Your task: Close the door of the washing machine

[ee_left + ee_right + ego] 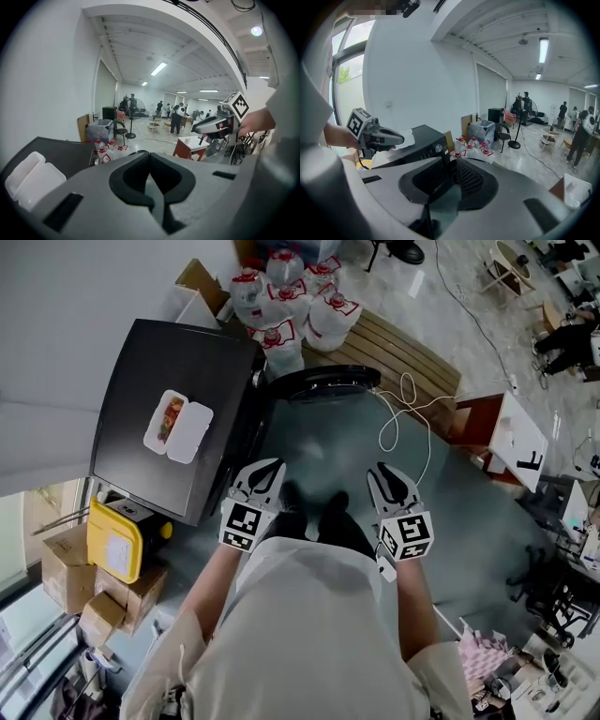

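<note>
The black washing machine (155,381) stands at the left of the head view, with a white lidded box (178,426) on its top. Its round door (323,381) hangs swung open off the front, dark and curved. My left gripper (265,474) and right gripper (392,482) are held side by side in front of the person, short of the door and touching nothing. In the left gripper view the jaws (150,154) meet at the tips with nothing between them. The right gripper view shows its jaws (452,161) likewise together, with the machine (417,145) ahead to the left.
Several water jugs (291,301) crowd behind the door beside a wooden slatted bench (403,352). A white cable (403,413) lies on the floor. A small red table (511,437) stands at the right. A yellow box (117,540) and cardboard boxes (66,568) sit at the left.
</note>
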